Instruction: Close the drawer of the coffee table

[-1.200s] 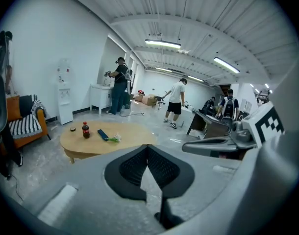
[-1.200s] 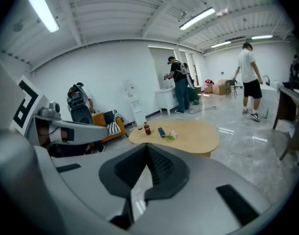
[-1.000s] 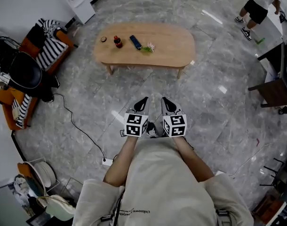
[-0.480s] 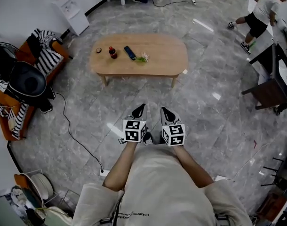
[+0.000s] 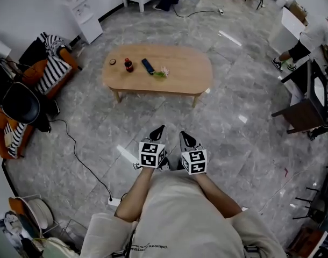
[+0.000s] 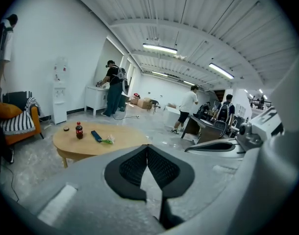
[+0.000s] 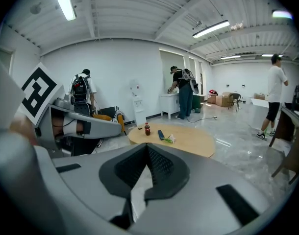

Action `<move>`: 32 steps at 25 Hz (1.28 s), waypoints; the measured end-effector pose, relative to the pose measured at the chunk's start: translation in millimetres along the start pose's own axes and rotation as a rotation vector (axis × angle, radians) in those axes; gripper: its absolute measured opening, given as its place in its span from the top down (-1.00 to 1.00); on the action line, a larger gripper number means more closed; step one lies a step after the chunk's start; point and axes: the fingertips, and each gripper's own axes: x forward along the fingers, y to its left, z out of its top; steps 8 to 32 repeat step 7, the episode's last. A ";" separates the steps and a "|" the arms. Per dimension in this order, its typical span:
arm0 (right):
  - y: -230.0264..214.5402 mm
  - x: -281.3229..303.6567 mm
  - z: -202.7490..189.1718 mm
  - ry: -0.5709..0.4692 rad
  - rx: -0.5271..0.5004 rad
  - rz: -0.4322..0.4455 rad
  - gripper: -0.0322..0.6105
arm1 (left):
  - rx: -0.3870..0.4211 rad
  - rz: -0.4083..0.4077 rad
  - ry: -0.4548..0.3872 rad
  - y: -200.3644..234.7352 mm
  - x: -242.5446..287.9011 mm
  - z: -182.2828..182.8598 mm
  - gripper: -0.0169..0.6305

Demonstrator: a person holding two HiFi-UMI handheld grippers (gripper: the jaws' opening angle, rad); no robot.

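Note:
The oval wooden coffee table stands on the grey marble floor, some way ahead of me. On it are a red-capped bottle, a dark blue flat object and a small green and white item. I cannot make out a drawer in any view. My left gripper and right gripper are side by side in front of my body, both shut with nothing between the jaws. The table lies left of the left gripper in its view. In the right gripper view the table lies beyond the right gripper.
An orange sofa with striped cushions and a black chair stand at the left. A cable runs to a power strip. A dark desk and a person are at the right; a white cabinet is at the back.
The head view has shifted: the table looks smaller and more of the far room shows. The person at the right has moved along. Both grippers stay shut, side by side.

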 end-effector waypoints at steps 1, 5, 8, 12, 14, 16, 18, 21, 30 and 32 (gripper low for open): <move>0.1 0.0 0.9 -0.005 0.004 -0.002 0.85 | -0.002 0.003 -0.002 1.4 -1.4 0.0 0.92; -3.4 0.3 0.0 -0.009 0.017 -0.014 0.85 | -0.008 0.019 0.001 10.0 -1.1 -1.7 0.92; -4.0 0.0 -3.0 -0.005 0.021 -0.015 0.85 | -0.020 0.030 0.002 15.4 -1.4 -3.3 0.92; -4.0 0.0 -3.0 -0.005 0.021 -0.015 0.85 | -0.020 0.030 0.002 15.4 -1.4 -3.3 0.92; -4.0 0.0 -3.0 -0.005 0.021 -0.015 0.85 | -0.020 0.030 0.002 15.4 -1.4 -3.3 0.92; -4.0 0.0 -3.0 -0.005 0.021 -0.015 0.85 | -0.020 0.030 0.002 15.4 -1.4 -3.3 0.92; -4.0 0.0 -3.0 -0.005 0.021 -0.015 0.85 | -0.020 0.030 0.002 15.4 -1.4 -3.3 0.92; -4.0 0.0 -3.0 -0.005 0.021 -0.015 0.85 | -0.020 0.030 0.002 15.4 -1.4 -3.3 0.92; -4.0 0.0 -3.0 -0.005 0.021 -0.015 0.85 | -0.020 0.030 0.002 15.4 -1.4 -3.3 0.92; -4.0 0.0 -3.0 -0.005 0.021 -0.015 0.85 | -0.020 0.030 0.002 15.4 -1.4 -3.3 0.92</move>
